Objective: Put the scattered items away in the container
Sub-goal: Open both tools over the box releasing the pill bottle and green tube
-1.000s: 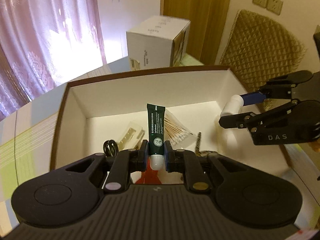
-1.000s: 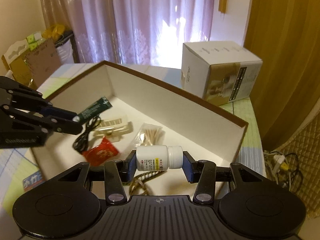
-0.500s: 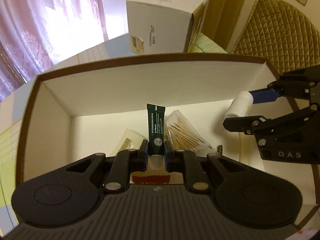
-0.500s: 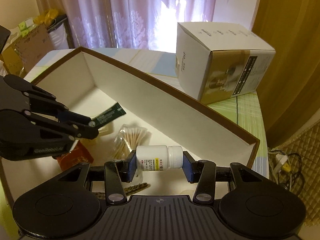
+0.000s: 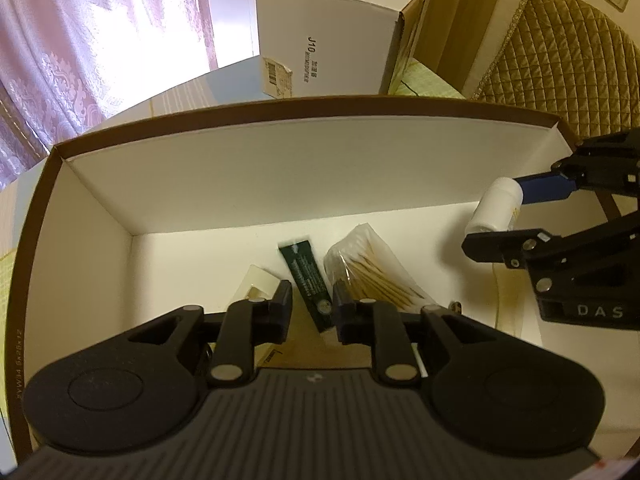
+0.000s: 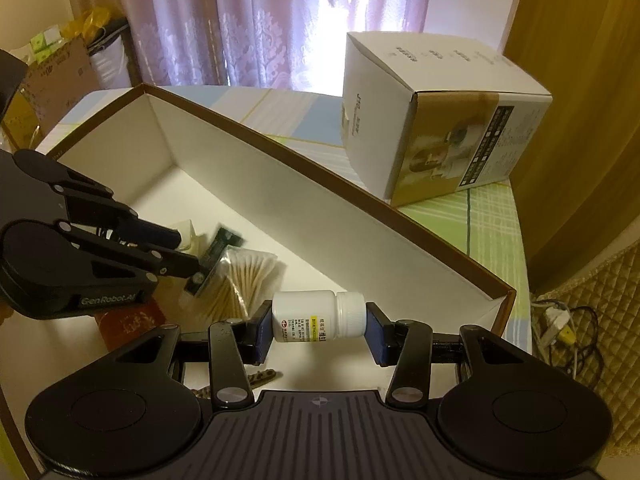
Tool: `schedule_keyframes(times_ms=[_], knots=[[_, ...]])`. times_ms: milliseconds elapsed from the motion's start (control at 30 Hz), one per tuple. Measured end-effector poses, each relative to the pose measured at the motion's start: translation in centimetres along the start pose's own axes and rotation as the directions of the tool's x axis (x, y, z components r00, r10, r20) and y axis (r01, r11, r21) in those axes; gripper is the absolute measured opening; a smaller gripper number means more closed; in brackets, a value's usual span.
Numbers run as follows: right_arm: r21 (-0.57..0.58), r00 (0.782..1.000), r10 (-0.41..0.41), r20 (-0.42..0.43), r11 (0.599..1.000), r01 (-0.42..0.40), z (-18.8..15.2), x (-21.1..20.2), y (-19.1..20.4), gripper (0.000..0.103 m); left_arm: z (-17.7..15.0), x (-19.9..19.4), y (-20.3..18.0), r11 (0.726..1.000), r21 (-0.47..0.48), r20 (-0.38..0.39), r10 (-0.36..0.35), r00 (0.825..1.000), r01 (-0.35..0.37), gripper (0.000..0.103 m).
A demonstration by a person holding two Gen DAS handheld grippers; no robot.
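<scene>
A brown-rimmed white box [image 5: 280, 106] [image 6: 320, 176] fills both views. Over its floor my left gripper [image 5: 312, 296] [image 6: 188, 252] stands open. The dark green tube [image 5: 302, 268] [image 6: 218, 252] is tilted and blurred between and just past the fingertips, free of the pads. My right gripper [image 6: 319, 320] [image 5: 500, 214] is shut on a white pill bottle [image 6: 312, 316] [image 5: 496, 210], held sideways above the box's right end. On the box floor lie a bag of cotton swabs [image 5: 372, 268] [image 6: 244, 276] and a red packet [image 6: 128, 324].
A white carton [image 5: 340, 32] [image 6: 440, 120] stands on the table behind the box. A quilted gold cushion [image 5: 560, 52] is at the right, with cables [image 6: 560, 328] on the floor. A small clear packet [image 5: 256, 284] and a patterned strip [image 6: 260, 378] also lie in the box.
My left gripper moved down into the box and opened, letting go of the green tube, which now tips over. The right gripper moved farther over the box, still holding the bottle.
</scene>
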State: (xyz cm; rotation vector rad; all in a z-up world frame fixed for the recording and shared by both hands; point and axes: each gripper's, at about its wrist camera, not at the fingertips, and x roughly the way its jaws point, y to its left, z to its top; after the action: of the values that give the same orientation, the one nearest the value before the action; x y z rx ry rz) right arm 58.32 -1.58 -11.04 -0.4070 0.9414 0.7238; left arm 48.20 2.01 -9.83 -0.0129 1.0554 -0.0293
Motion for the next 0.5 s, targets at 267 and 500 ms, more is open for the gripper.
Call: schedule_keyframes(times_ms=[267, 500], knots=[[0.009, 0.999, -0.014, -0.03, 1.0, 0.015, 0.0, 0.8, 0.3, 0.044, 0.2, -1.0, 0.1, 0.999, 0.024, 0.024, 0.034, 0.999, -0.034, 0.028], [0.033, 1.0, -0.018, -0.005, 0.999, 0.018, 0.0, 0.5, 0.4, 0.054, 0.1, -2.3, 0.5, 0.997, 0.03, 0.05, 0.065, 0.997, -0.066, 0.037]])
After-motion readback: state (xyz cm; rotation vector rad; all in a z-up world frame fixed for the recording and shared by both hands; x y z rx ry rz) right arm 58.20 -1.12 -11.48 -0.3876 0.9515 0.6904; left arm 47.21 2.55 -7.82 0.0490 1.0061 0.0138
